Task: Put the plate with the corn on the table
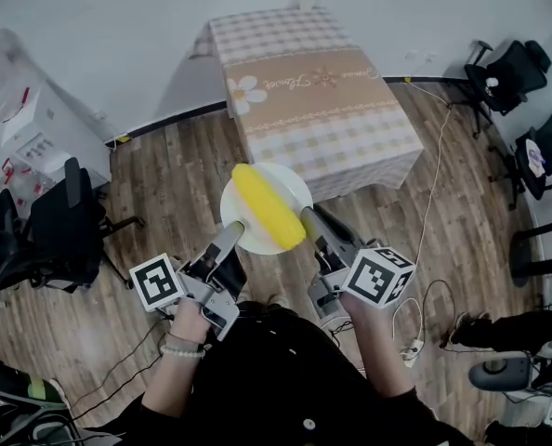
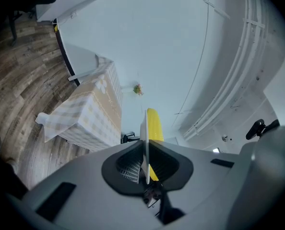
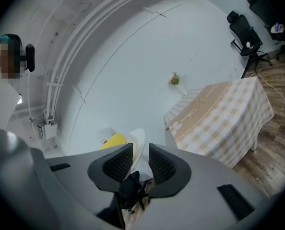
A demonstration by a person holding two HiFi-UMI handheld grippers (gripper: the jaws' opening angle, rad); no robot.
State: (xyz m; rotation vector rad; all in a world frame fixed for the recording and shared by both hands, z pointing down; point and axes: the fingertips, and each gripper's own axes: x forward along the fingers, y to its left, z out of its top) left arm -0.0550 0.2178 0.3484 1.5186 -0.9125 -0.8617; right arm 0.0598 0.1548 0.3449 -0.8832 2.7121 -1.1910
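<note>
White plate (image 1: 295, 189) with corn (image 1: 267, 207) held in the air, short of the worktop (image 1: 322, 110).
Corn lies across the plate, which hangs over the wooden floor (image 1: 164, 193), near the front edge of the check-clothed worktop but apart from it. Jaws of the left gripper (image 2: 146, 162) almost together, clamped on the plate's rim, which shows edge-on between the pads. Jaws of the right gripper (image 3: 140, 162) apart; the rim on its side stands between them, close against one pad with a visible gap to the other. Both reach the plate from the person's side, one at the near-left rim, one at the near-right.
</note>
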